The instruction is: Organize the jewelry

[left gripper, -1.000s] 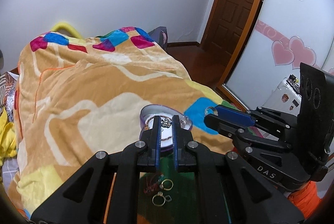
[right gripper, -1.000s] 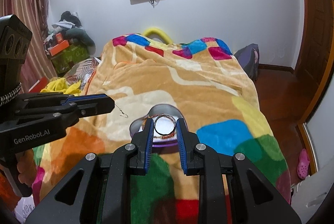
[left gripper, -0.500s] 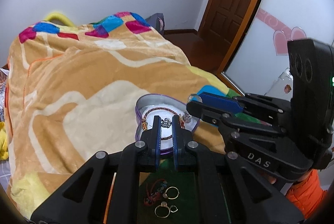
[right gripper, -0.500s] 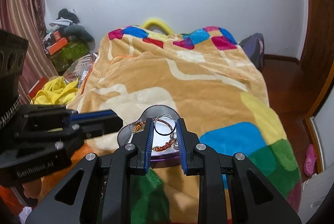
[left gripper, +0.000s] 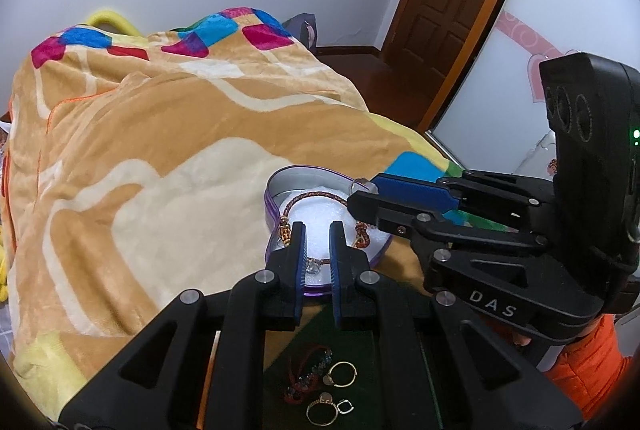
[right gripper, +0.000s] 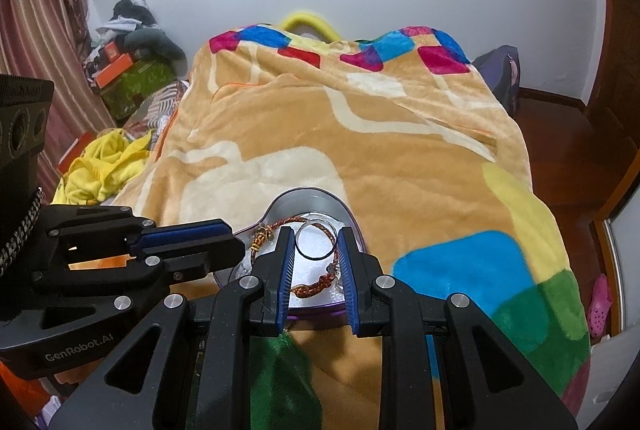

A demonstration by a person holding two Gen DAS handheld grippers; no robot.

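The purple heart-shaped tin [right gripper: 352, 218] sits on the blanket-covered bed [right gripper: 360, 149] holding a braided bracelet [right gripper: 316, 284]. Above it the right gripper [right gripper: 316, 246] pinches a silver ring [right gripper: 315, 241] between its fingers [right gripper: 285, 270]. The left gripper [left gripper: 318, 250] hovers at the tin's near edge, fingers narrowly parted around nothing. More rings [left gripper: 342, 375] lie on the blanket nearer than the tin.

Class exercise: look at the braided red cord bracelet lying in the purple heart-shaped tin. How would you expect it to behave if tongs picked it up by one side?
The braided red cord bracelet would probably sag, since woven cord looks floppy. Its gold beads may swing lowest. It looks light; the purple heart-shaped tin likely stays put.
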